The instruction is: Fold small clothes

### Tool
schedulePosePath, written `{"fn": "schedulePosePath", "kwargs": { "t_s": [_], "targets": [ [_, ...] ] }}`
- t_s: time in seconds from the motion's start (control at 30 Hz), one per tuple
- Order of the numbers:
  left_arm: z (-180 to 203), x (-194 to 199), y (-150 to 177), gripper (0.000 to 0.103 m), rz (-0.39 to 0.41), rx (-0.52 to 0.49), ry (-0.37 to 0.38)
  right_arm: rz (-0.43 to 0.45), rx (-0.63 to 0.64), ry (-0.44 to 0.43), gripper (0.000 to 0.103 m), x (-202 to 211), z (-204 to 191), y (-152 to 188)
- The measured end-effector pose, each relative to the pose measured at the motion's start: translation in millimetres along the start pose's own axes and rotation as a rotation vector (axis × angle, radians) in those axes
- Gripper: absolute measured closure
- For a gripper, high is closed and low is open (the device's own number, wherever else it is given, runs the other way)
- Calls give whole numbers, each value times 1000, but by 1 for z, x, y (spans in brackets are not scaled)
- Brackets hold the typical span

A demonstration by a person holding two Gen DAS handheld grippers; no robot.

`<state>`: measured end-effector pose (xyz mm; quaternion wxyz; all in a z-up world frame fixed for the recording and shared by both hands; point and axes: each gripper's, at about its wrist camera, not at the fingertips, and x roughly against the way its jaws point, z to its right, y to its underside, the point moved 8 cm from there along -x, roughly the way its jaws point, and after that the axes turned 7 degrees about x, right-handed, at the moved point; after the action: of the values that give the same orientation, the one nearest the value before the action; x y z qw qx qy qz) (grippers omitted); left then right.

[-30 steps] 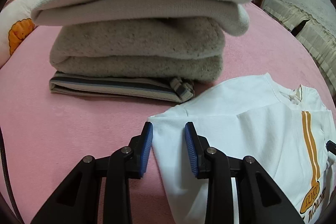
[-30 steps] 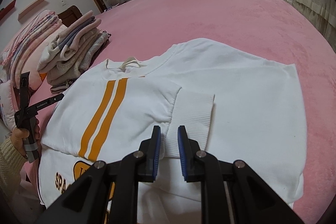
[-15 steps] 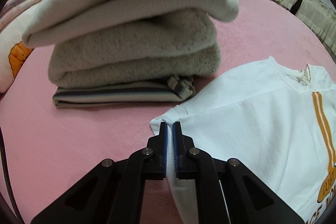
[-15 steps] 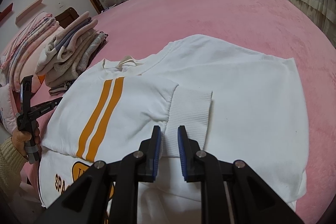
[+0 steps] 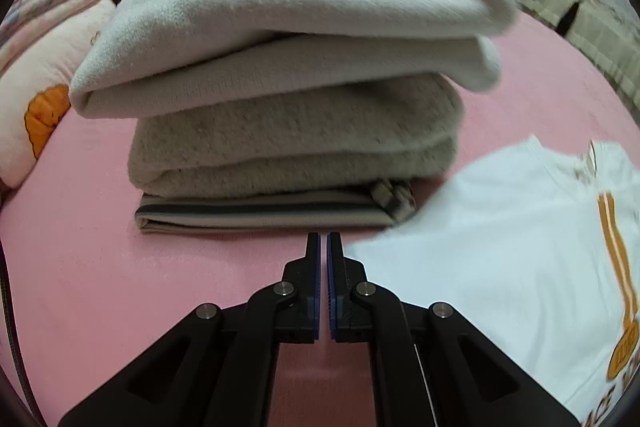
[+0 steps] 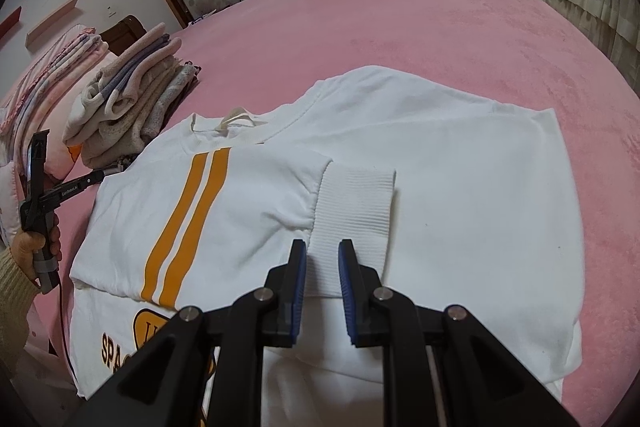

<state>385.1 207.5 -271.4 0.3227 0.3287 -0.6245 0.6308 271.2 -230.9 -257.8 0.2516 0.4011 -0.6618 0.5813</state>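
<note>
**A:** Item one, the task's piece?

**B:** White sweatshirt with orange stripes, lying flat on the pink bed cover. One sleeve is already folded across the chest, and its ribbed cuff lies near the middle.

**A:** Tools?

**B:** Left gripper: clenched at the garment's nine o'clock edge. A pale sliver shows between the pads, seemingly a pinch of the sweatshirt's edge. Right gripper: jaws parted, poised over the cuff at six o'clock and nipping nothing.

**A:** Containers and contents?

**B:** None listed: no basket, box or drawer in view. The nearest thing to a store is a stack of folded clothes at the sweatshirt's ten o'clock. It has a striped piece at the bottom, a fleecy grey one in the middle and a cream one on top.

**A:** Hazards?

**B:** Three, by my estimate.
- The left pinch looks shallow, so a quick lift could let the thin edge slip out and the fold would drop crooked.
- The stack sits just beyond the left fingers at twelve o'clock, so a swing that way could knock its overhanging top piece.
- With nothing pinning the cuff, dragging the cloth could pull the folded sleeve out of place.
</note>
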Motion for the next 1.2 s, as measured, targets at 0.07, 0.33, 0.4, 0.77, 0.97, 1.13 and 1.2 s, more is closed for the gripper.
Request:
{"fn": "schedulePosePath", "kwargs": {
  "t_s": [0.07, 0.33, 0.4, 0.77, 0.97, 1.13, 1.2],
  "targets": [
    [4, 9, 9, 100, -4, -23, 11, 2, 6, -4, 86, 4, -2, 0],
    [19, 64, 67, 94, -23, -4, 116, 12, 31, -10, 86, 17, -12, 7],
    [32, 66, 82, 93, -54, -13, 119, 7, 36, -12, 86, 17, -14, 9],
    [55, 42, 90, 73, -97, 2, 90, 4, 27, -18, 86, 23, -15, 17],
    [59, 39, 92, 101, -82, -41, 66, -4, 14, -18, 86, 22, -13, 22],
    [47, 46, 87, 101, -71, -59, 83, -4, 22, -19, 86, 21, -14, 25],
    [41, 42, 88, 100, -82, -67, 109, -9, 25, -17, 86, 19, -14, 26]
  ]
}}
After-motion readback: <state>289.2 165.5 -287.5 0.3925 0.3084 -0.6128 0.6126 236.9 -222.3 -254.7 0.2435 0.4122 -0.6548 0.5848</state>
